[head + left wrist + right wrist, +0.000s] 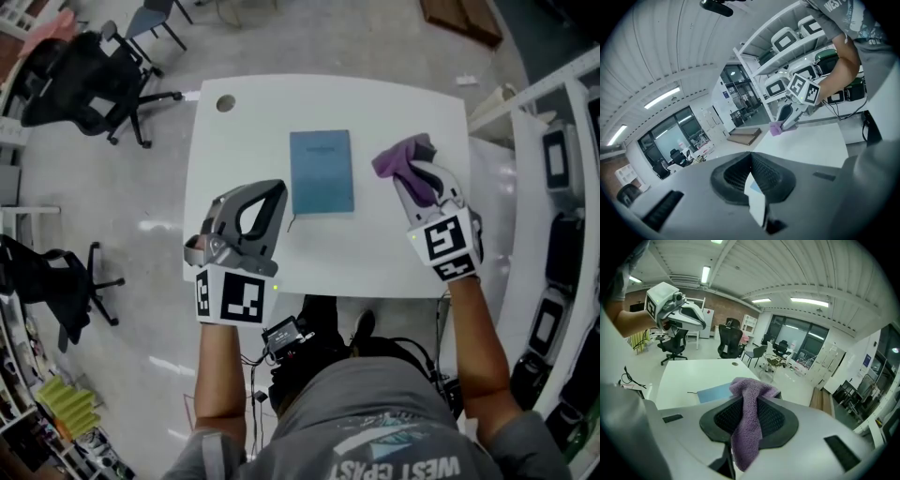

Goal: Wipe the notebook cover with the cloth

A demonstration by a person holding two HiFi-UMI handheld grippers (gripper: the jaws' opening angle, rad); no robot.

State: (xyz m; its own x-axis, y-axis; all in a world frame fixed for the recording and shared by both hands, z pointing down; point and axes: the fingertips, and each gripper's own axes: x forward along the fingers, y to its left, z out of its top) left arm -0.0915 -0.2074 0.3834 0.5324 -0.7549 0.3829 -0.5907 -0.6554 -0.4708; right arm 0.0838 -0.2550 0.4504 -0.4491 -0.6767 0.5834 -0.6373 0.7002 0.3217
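A blue notebook (322, 172) lies flat in the middle of the white table (234, 141). To its right my right gripper (419, 176) hovers above the table, shut on a purple cloth (401, 157) that bunches out past the fingertips. In the right gripper view the cloth (749, 420) hangs between the jaws, with the notebook (714, 392) below on the table. My left gripper (272, 195) floats left of the notebook, its jaws together and empty. The left gripper view shows its jaws (751, 155) meeting at the tips, and the right gripper (793, 114) with the cloth (776, 128) beyond.
Black office chairs (89, 80) stand on the floor left of the table. Shelves with white devices (561, 159) run along the right side. A round cable hole (225, 103) sits near the table's far left corner. A thin cord (292, 223) trails from the notebook's near left corner.
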